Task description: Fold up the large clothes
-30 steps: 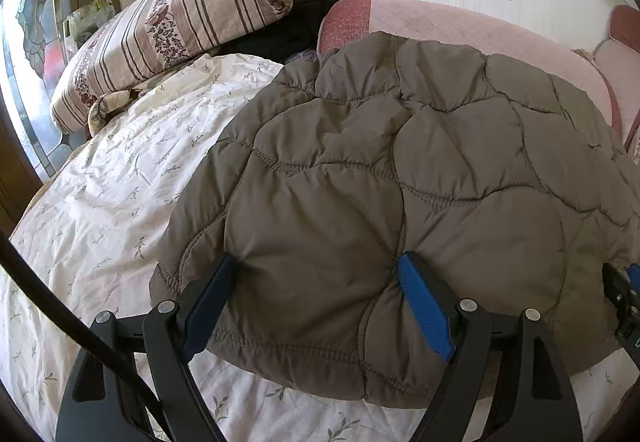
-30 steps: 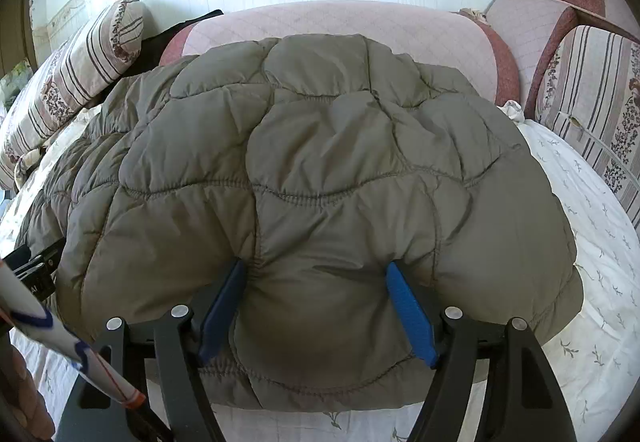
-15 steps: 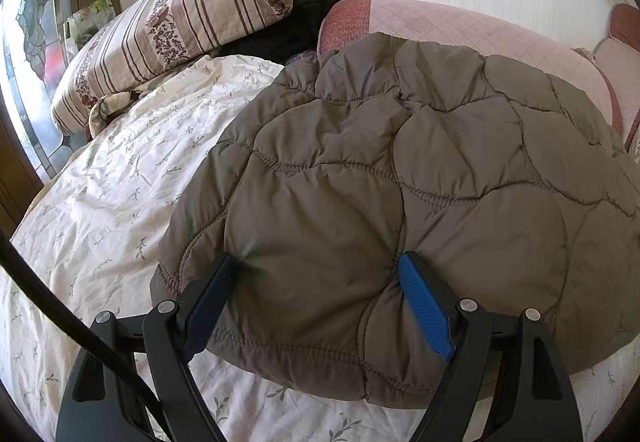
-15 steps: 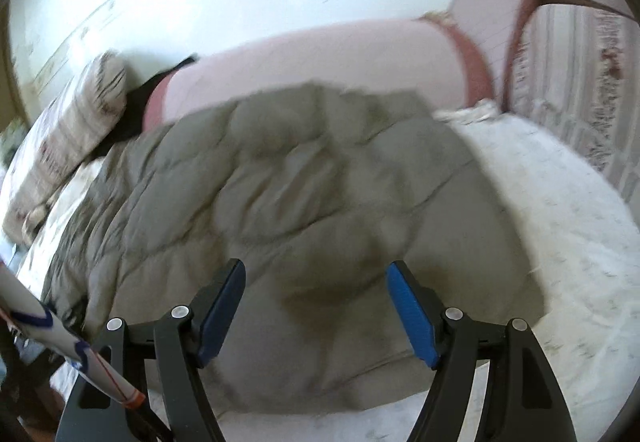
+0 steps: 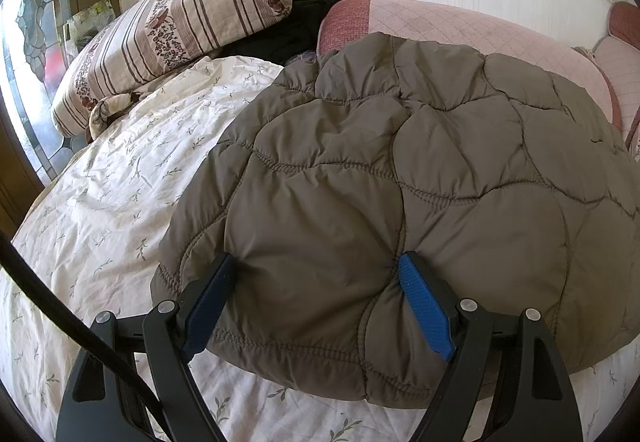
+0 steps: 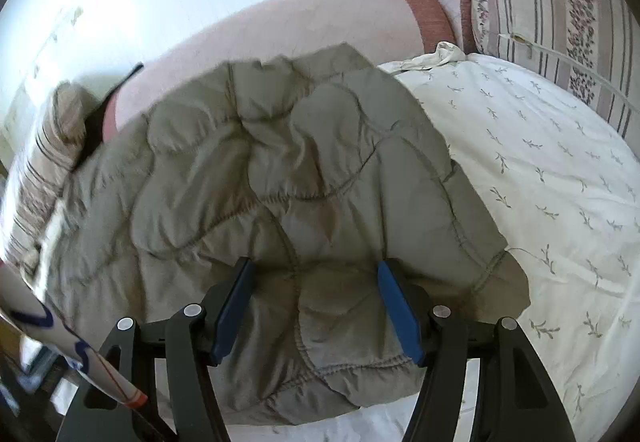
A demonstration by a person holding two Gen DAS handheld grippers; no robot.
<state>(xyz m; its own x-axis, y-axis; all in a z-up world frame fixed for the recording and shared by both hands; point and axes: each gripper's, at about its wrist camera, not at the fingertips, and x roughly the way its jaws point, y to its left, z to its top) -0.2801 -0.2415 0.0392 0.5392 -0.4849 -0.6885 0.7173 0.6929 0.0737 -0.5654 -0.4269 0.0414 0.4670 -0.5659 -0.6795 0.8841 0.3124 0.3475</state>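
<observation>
A large grey-brown quilted jacket [image 5: 400,169] lies folded on the bed, its far edge against a pink headboard cushion. My left gripper [image 5: 316,274] is open, its blue-padded fingers set wide over the jacket's near left hem and pressing into the padding. The jacket also shows in the right wrist view [image 6: 280,181]. My right gripper [image 6: 316,278] is open too, above the jacket's near right corner, its fingers spread on either side of a puffed section. Neither gripper pinches the fabric.
The bed has a white sheet with small leaf prints [image 5: 120,193] [image 6: 540,181]. Striped floral pillows lie at the far left [image 5: 172,33] and far right [image 6: 552,1]. A dark garment [image 5: 300,21] lies by the pink cushion [image 5: 440,21]. A tiled wall stands behind.
The right gripper has lifted and swung right, tilting its view; more sheet shows to the right. The left gripper has barely moved. Both stay open.
</observation>
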